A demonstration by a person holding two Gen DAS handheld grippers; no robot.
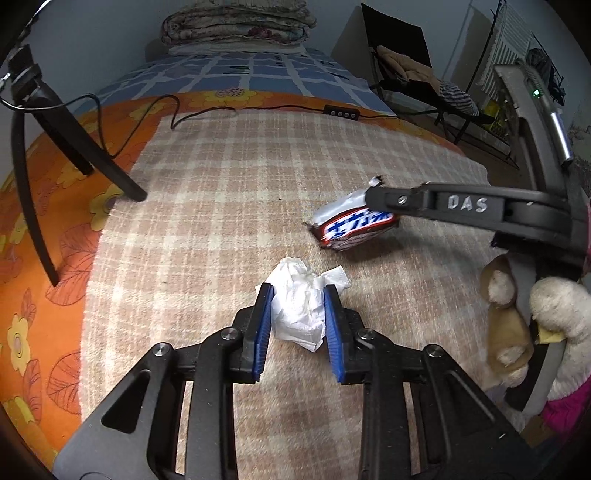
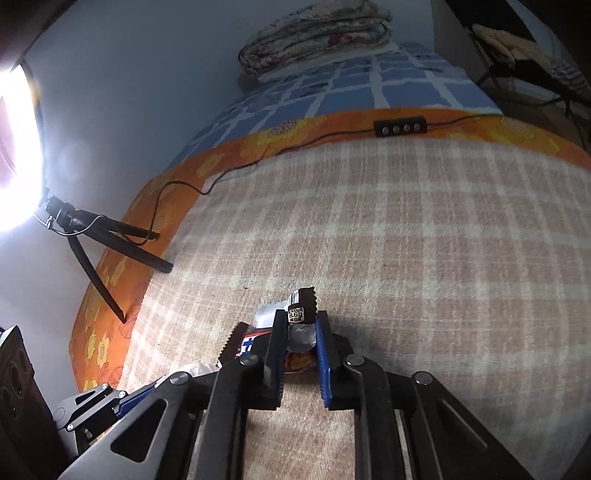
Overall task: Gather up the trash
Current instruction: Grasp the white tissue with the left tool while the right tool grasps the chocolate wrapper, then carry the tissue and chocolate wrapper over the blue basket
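We see from the left wrist view that our left gripper [image 1: 298, 295] is closed on a crumpled white tissue [image 1: 301, 306]; its two blue pads [image 1: 263, 332] press the paper from both sides, and the tissue sits between them just over the checked beige blanket [image 1: 229, 192]; whether the paper still touches the blanket we cannot tell.

Further ahead and to the right, our right gripper [image 1: 373, 197] pinches a candy wrapper [image 1: 354, 227], brown with a red, white and blue logo and a silver inside; the wrapper hangs tilted, slightly above the blanket, and it throws a shadow there. In the right wrist view the same gripper [image 2: 300, 332] has its fingers narrowed on the wrapper [image 2: 301, 314]; one torn brown end with a small printed label stands up between the fingertips, and the other end goes out to the left.

A tripod [image 1: 74, 147] stands at the left on the orange flowered sheet [image 1: 37, 295]; a thin black cable with a small controller [image 1: 340, 113] lies across the far edge of the blanket; a folded quilt [image 1: 236, 26] rests at the head of the bed; a plush toy [image 1: 535, 325] is at the right edge.
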